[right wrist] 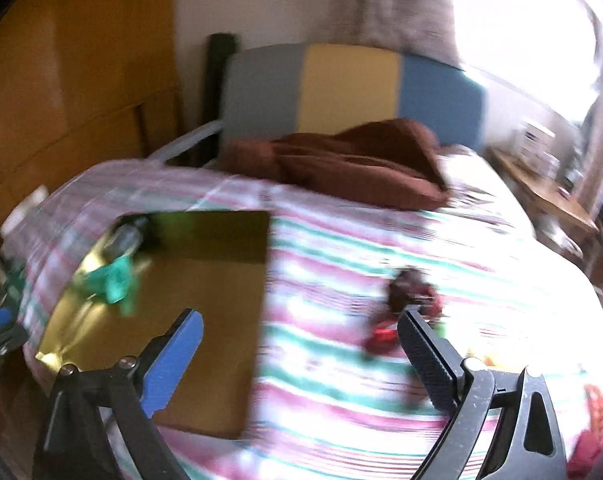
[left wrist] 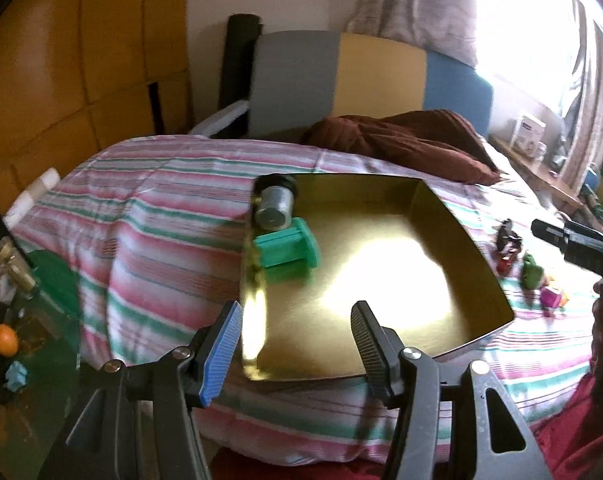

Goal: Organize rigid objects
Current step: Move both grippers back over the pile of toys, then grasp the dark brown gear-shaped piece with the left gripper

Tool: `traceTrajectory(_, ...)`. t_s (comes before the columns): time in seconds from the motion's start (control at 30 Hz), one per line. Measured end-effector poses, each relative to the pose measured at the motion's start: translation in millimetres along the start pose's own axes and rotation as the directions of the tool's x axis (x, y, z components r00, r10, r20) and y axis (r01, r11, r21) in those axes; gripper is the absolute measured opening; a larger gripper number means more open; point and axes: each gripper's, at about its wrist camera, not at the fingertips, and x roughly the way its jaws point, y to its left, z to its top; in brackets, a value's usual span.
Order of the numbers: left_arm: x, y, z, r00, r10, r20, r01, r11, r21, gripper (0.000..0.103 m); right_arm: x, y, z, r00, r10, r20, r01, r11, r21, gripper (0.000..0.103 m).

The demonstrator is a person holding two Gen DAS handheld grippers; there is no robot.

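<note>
A gold tray (left wrist: pixel 453 216) lies on the striped bed. In its far left corner lie a grey metal cylinder with a black cap (left wrist: pixel 275 204) and a green plastic block (left wrist: pixel 291 254). My left gripper (left wrist: pixel 297 344) is open and empty over the tray's near left edge. In the blurred right wrist view the tray (right wrist: pixel 221 340) is at left with the green block (right wrist: pixel 115 278). My right gripper (right wrist: pixel 301 354) is open and empty over the bedspread. Small toys, a dark red one (right wrist: pixel 411 290) and others (left wrist: pixel 531 272), lie on the bed right of the tray.
A brown blanket (left wrist: pixel 401 140) is bunched at the headboard (left wrist: pixel 341 76). A wooden wardrobe (left wrist: pixel 81 60) stands at left. The floor at left holds an orange ball (left wrist: pixel 5 340). A shelf with boxes (left wrist: pixel 529 136) runs under the window at right.
</note>
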Motion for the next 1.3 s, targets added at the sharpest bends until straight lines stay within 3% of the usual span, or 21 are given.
traceTrajectory(0.17,3,-30,14,0.997,-0.082,0.004,0.081,0.994,0.075,0.063,-7,-87,4,0.989,-0.145,0.015,0.141,0.974,0.175,0.100)
traceTrajectory(0.3,10,-63,29,0.982,-0.189,-0.025,0.190,0.974,0.126,0.070,-8,-171,-10,0.964,-0.266,-0.006,0.246,0.885,0.395,0.101)
traceTrajectory(0.4,18,-91,44,0.963,-0.262,-0.060,0.268,0.952,0.148,0.071,-5,-210,-30,0.950,-0.310,-0.038,0.287,0.816,0.502,0.101)
traceTrajectory(0.47,29,-113,54,0.942,-0.318,-0.107,0.332,0.929,0.164,0.077,-2,-229,-45,0.947,-0.314,-0.069,0.297,0.771,0.563,0.101)
traceTrajectory(0.5,36,-123,58,0.931,-0.341,-0.130,0.360,0.918,0.167,0.078,0,-239,-51,0.953,-0.285,-0.101,0.286,0.741,0.608,0.101)
traceTrajectory(0.57,49,-145,67,0.909,-0.378,-0.174,0.406,0.897,0.173,0.080,-4,-248,-55,0.965,-0.252,-0.075,0.237,0.709,0.665,0.101)
traceTrajectory(0.6,59,-158,73,0.893,-0.405,-0.196,0.438,0.883,0.170,0.083,-5,-248,-55,0.966,-0.250,-0.073,0.234,0.709,0.665,0.101)
traceTrajectory(0.73,86,-197,88,0.860,-0.432,-0.272,0.485,0.857,0.172,0.089,-5,-245,-54,0.978,-0.201,-0.063,0.190,0.717,0.671,0.101)
traceTrajectory(0.87,111,-238,100,0.878,-0.392,-0.276,0.458,0.856,0.241,0.089,-1,-239,-47,0.984,-0.169,-0.051,0.161,0.740,0.653,0.101)
traceTrajectory(0.97,137,-257,107,0.874,-0.363,-0.323,0.444,0.866,0.230,0.087,2,-234,-45,0.987,-0.152,-0.046,0.147,0.759,0.634,0.101)
traceTrajectory(1.07,159,-275,112,0.890,-0.317,-0.329,0.406,0.879,0.251,0.074,4,-231,-43,0.989,-0.140,-0.044,0.137,0.770,0.623,0.101)
traceTrajectory(1.23,190,-299,115,0.880,-0.301,-0.367,0.410,0.872,0.268,0.073,6,-232,-46,0.991,-0.124,-0.039,0.121,0.766,0.631,0.102)
traceTrajectory(1.3,202,-307,116,0.855,-0.331,-0.399,0.447,0.860,0.245,0.064,6,-233,-47,0.992,-0.116,-0.042,0.116,0.760,0.640,0.102)
